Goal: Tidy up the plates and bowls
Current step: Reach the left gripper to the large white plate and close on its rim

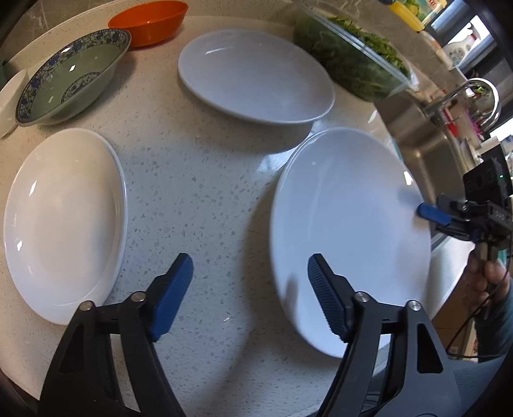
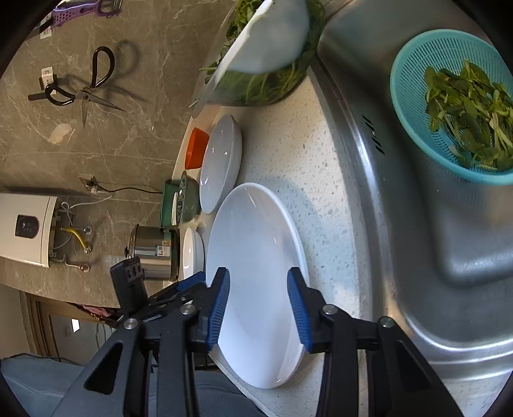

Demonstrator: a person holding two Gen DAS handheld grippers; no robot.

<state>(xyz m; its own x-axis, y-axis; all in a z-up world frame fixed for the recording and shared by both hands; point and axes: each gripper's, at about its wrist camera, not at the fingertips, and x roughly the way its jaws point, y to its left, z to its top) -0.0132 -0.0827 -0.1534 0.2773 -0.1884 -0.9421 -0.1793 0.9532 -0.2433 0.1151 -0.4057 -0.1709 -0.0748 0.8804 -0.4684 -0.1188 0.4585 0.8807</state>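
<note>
Three white plates lie on the speckled counter (image 1: 205, 192): a near-right plate (image 1: 349, 224), a far plate (image 1: 256, 73) and a left plate (image 1: 64, 221). A blue-patterned green bowl (image 1: 70, 77) and an orange bowl (image 1: 150, 22) stand at the far left. My left gripper (image 1: 250, 279) is open and empty above the counter between the left and near-right plates. My right gripper (image 2: 258, 301) is open with its fingers over the near-right plate's (image 2: 256, 282) near edge; in the left wrist view it (image 1: 433, 215) sits at that plate's right rim.
A glass bowl of greens (image 1: 356, 61) stands at the back right. A steel sink (image 2: 416, 208) holding a teal colander of leaves (image 2: 458, 109) lies right of the counter. A small white dish (image 1: 9, 99) is at the far left. Scissors (image 2: 80, 86) hang on the wall.
</note>
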